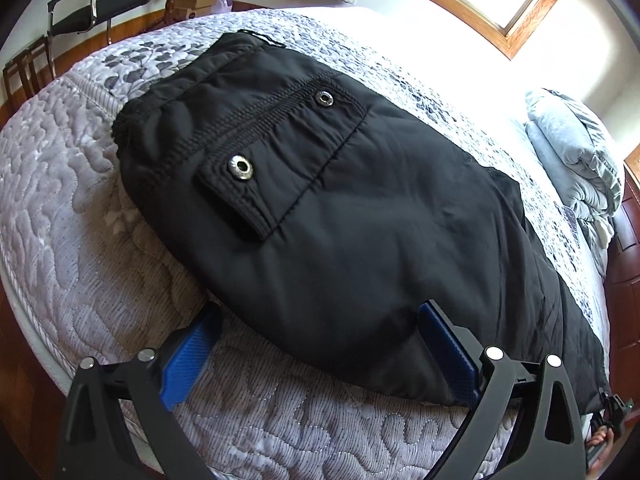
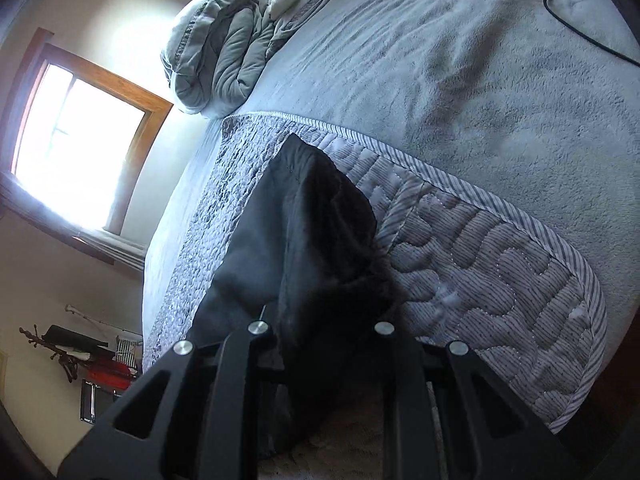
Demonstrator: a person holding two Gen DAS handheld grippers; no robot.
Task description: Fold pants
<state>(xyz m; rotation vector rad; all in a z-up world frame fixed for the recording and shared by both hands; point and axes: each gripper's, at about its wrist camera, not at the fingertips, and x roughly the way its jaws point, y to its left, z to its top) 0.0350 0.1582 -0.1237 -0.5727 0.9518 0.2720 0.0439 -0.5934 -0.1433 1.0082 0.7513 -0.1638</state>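
Black pants (image 1: 340,200) lie on a quilted mattress pad (image 1: 60,208), the waist end with a flap pocket and two metal snaps (image 1: 241,168) toward the far left. My left gripper (image 1: 316,344) is open, its blue pads (image 1: 188,360) wide apart at the pants' near edge, one pad over the fabric. In the right wrist view, black pants fabric (image 2: 316,248) runs straight into my right gripper (image 2: 320,332), which is shut on it; the fingertips are hidden by the cloth.
A folded grey comforter (image 1: 576,160) lies at the head of the bed (image 2: 224,60). A black chair (image 1: 100,0) and boxes stand by the far wall. A black cable (image 2: 580,20) lies on the grey blanket. A window (image 2: 76,140) is bright.
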